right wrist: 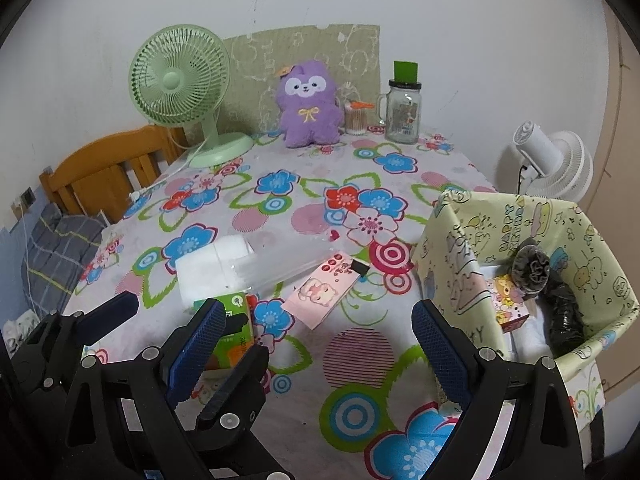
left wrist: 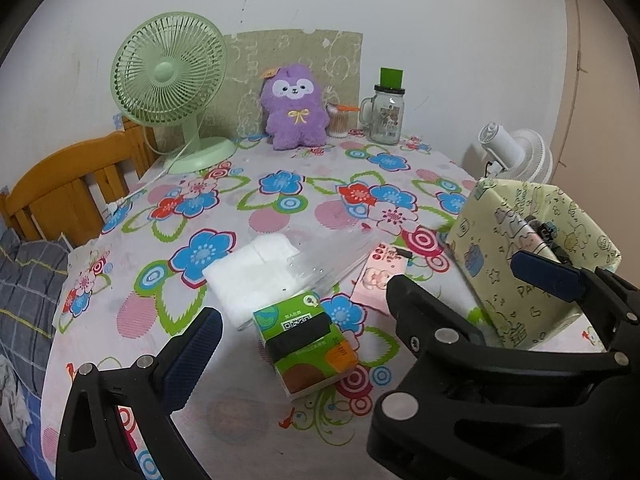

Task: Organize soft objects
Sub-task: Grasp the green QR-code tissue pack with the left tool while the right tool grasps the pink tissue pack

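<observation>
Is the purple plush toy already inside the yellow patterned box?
No, the purple plush toy sits at the far edge of the table against the wall, well apart from the yellow patterned box at the right.

In the right wrist view the green tissue pack is largely hidden behind the gripper fingers. The box interior is blocked in the left view. Jar label print is unreadable.

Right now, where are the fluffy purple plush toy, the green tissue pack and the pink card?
purple plush toy (left wrist: 295, 110), left wrist view, belly.
green tissue pack (left wrist: 304, 344), left wrist view, top face.
pink card (right wrist: 322, 294), right wrist view, middle.
</observation>
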`<state>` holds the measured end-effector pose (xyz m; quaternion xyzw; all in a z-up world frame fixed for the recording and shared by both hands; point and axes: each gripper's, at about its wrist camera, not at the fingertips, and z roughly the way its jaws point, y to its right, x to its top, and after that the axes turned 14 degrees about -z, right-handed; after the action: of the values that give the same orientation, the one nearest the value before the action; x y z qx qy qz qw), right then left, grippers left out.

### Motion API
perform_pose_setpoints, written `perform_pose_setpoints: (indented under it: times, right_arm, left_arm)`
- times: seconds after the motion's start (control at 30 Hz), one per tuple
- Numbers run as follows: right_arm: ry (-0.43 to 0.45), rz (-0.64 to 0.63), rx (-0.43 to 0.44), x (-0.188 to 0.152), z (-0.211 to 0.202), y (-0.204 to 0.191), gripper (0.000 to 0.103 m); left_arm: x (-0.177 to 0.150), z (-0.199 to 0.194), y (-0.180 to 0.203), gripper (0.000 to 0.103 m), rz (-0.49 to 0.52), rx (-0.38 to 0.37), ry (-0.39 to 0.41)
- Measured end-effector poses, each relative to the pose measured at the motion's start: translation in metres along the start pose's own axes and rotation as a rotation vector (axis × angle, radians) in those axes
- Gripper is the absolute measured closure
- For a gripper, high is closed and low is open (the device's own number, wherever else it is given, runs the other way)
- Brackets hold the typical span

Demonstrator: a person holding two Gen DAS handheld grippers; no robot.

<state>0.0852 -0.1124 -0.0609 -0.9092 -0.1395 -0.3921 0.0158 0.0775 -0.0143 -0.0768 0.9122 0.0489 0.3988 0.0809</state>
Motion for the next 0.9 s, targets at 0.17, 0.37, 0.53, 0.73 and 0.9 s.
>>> perform_pose_setpoints:
  times: [0.17, 0.37, 0.53, 0.73, 0.9]
  right_arm:
    - [-0.018, -0.005, 0.000, 0.000, 0.008, 0.000, 0.007]
    - [-0.032, -0.034, -0.027, 0.003, 0.018, -0.002, 0.007]
    - [-0.039, -0.047, -0.022, 0.005, 0.026, -0.006, 0.007]
    - [-0.067, -0.044, -0.006, 0.005, 0.039, -0.010, 0.007]
    - [-0.086, -0.044, -0.005, 0.004, 0.048, -0.010, 0.007]
  left_arm:
    - [-0.001, 0.008, -0.003, 0.000, -0.005, 0.009, -0.016]
    - [0.000, 0.020, -0.008, 0.002, -0.019, 0.008, -0.038]
    - [0.000, 0.028, -0.014, 0.003, -0.035, 0.016, -0.054]
    - [0.000, 0.036, -0.020, 0.007, -0.050, 0.028, -0.073]
    - [-0.003, 0.045, -0.023, 0.010, -0.063, 0.032, -0.096]
